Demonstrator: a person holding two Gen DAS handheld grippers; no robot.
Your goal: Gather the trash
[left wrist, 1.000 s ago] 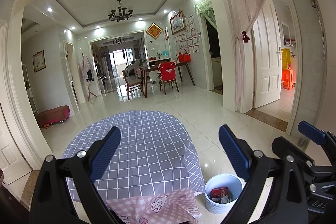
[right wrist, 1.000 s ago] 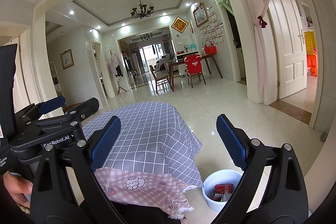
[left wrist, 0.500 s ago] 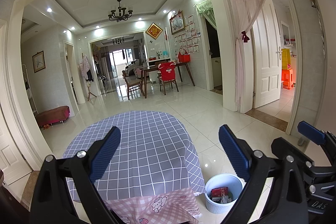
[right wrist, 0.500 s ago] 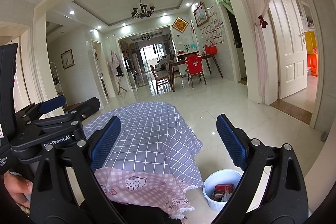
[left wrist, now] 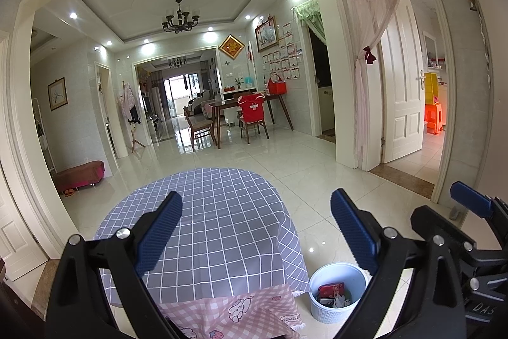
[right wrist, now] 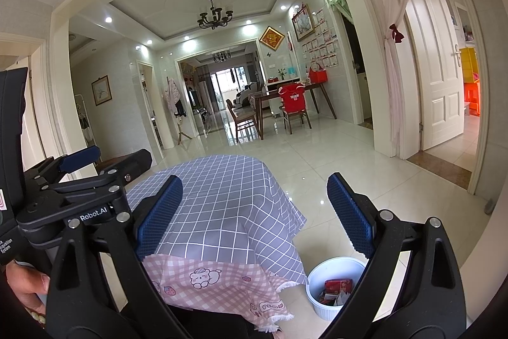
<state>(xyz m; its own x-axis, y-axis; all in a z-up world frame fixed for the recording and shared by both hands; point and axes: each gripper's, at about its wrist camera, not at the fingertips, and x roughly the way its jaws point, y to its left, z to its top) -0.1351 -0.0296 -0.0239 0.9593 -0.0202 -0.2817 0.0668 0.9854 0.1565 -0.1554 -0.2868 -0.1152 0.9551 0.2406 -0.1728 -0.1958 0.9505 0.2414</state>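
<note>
A white bin (left wrist: 337,291) stands on the floor to the right of the table; it also shows in the right wrist view (right wrist: 333,285). It holds a red wrapper (left wrist: 330,289) and other scraps. My left gripper (left wrist: 255,231) is open and empty, held above the table's grey checked cloth (left wrist: 206,221). My right gripper (right wrist: 254,213) is open and empty too, level with the left one and to its right. The left gripper's body (right wrist: 82,189) shows at the left of the right wrist view. No trash shows on the cloth.
A pink cartoon cloth (left wrist: 235,313) lies at the table's near edge. Glossy tiled floor (left wrist: 317,173) surrounds the table. A dining table with chairs (left wrist: 241,116) stands far back. A white door with a pink curtain (left wrist: 400,84) is at the right.
</note>
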